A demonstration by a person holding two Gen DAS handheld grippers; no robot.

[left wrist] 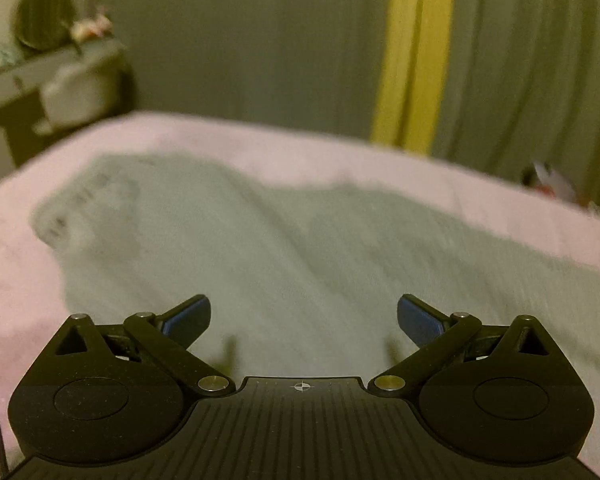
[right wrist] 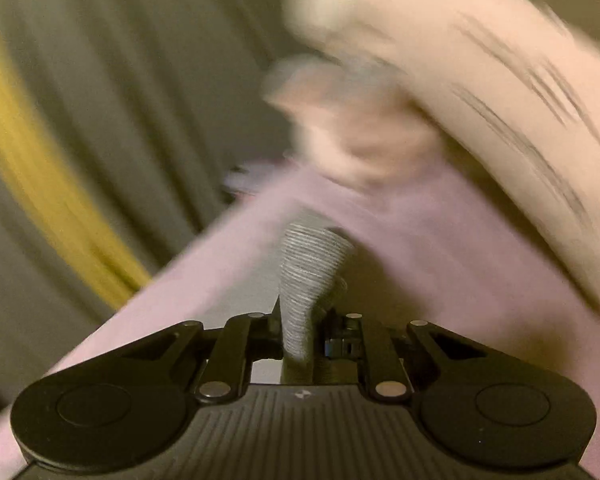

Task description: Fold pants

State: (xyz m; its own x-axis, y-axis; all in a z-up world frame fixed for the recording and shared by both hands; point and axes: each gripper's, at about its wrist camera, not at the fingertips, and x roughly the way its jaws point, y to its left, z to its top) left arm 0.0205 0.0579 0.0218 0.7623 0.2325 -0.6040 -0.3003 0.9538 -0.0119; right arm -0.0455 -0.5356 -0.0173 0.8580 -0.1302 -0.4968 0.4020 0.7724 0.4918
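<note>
The grey pants [left wrist: 260, 248] lie spread on a pink bedsheet [left wrist: 292, 144], blurred by motion in the left wrist view. My left gripper [left wrist: 303, 316] is open and empty, hovering low over the pants' near part. My right gripper [right wrist: 300, 320] is shut on a bunched fold of the grey ribbed pants fabric [right wrist: 304, 276], which rises from between the jaws. The pink sheet [right wrist: 420, 248] lies behind it, strongly blurred.
A grey curtain with a yellow stripe [left wrist: 416, 52] hangs behind the bed. A side table [left wrist: 40, 76] with a round mirror stands at the far left. A cream pillow or bedding [right wrist: 460, 60] lies at the upper right of the right wrist view.
</note>
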